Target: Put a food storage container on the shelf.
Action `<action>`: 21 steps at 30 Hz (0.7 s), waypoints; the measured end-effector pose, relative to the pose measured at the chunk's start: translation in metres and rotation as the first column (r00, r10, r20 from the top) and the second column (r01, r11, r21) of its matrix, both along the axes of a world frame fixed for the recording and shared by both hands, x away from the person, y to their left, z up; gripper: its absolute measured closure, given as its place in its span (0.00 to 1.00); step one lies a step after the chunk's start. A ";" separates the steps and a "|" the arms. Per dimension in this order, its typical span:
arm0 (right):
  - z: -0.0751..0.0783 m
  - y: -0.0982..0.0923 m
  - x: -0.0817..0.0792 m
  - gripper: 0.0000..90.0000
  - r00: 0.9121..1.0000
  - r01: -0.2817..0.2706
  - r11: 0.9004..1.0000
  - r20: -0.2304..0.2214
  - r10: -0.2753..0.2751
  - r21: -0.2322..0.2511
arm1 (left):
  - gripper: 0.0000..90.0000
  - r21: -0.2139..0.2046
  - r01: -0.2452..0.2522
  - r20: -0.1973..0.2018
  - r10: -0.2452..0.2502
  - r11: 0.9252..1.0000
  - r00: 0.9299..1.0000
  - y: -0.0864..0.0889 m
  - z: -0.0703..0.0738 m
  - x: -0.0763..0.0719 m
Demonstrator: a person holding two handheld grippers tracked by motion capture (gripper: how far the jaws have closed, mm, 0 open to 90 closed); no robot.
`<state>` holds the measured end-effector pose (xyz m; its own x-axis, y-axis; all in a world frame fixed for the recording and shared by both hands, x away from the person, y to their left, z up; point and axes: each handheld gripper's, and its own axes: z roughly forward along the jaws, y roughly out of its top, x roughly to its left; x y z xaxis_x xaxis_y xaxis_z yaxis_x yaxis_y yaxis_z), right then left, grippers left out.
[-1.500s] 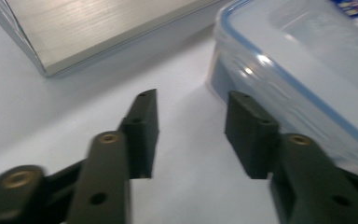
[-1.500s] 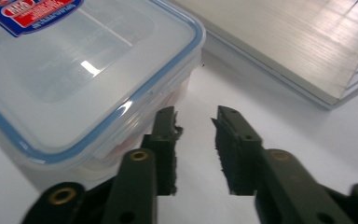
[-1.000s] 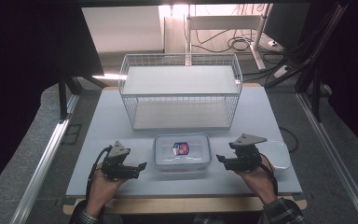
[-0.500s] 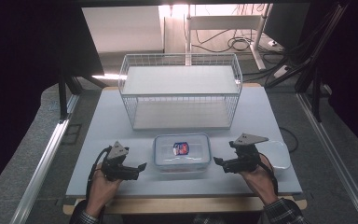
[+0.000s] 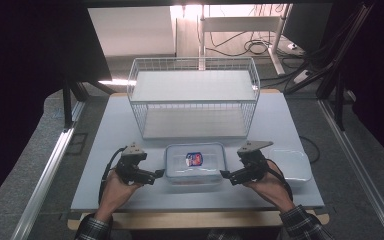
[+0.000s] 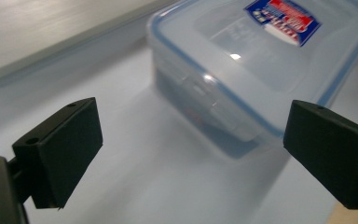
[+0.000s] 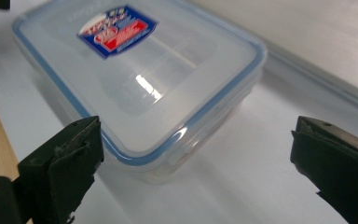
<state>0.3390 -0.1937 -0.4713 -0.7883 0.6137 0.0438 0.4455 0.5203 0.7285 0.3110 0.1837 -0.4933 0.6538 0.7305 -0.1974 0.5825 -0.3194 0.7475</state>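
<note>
The table point(image 5: 105, 150) carries a wire basket point(image 5: 195, 97) at the back, far beyond both sets of jaws, and a spare clear container point(image 5: 292, 162) behind the right hand. The thing in hand is the lidded box point(image 5: 196, 162), a clear plastic one with a blue seal, lying flat between the two grippers.

The left gripper point(image 5: 152, 176) faces the box's left end and the right gripper point(image 5: 226, 175) its right end. Both sets of jaws have just been opening and now stand spread wide, with nothing pinched. In the left gripper view the box point(image 6: 261, 60) lies ahead, towards the right-hand jaw; in the right gripper view its corner point(image 7: 140, 79) sits just beyond the left-hand jaw.

The step looks like an approach to the end latches. To do it well, each gripper should probably line up square with its latch tab and close in evenly, so the box does not skate sideways.

The lid's sticker point(image 5: 194, 159) is blue, red and white; its writing is too blurred to read.
</note>
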 end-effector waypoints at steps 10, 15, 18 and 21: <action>-0.003 0.012 0.026 0.11 0.994 0.011 0.999 -0.108 -0.007 0.041 | 0.10 -0.029 0.053 -0.060 -0.055 0.998 0.997 -0.019 -0.004 0.027; -0.012 0.016 0.041 0.10 0.977 0.017 0.994 -0.214 0.006 0.105 | 0.06 -0.159 0.090 -0.153 -0.115 0.983 0.981 -0.020 -0.017 0.042; -0.018 0.017 0.048 0.09 0.955 0.015 0.989 -0.296 0.030 0.148 | 0.01 -0.221 0.114 -0.221 -0.163 0.969 0.962 -0.026 -0.026 0.043; -0.023 0.016 0.048 0.11 0.936 0.021 0.983 -0.348 0.043 0.180 | 0.08 -0.213 0.098 -0.220 -0.146 0.972 0.965 -0.023 -0.022 0.039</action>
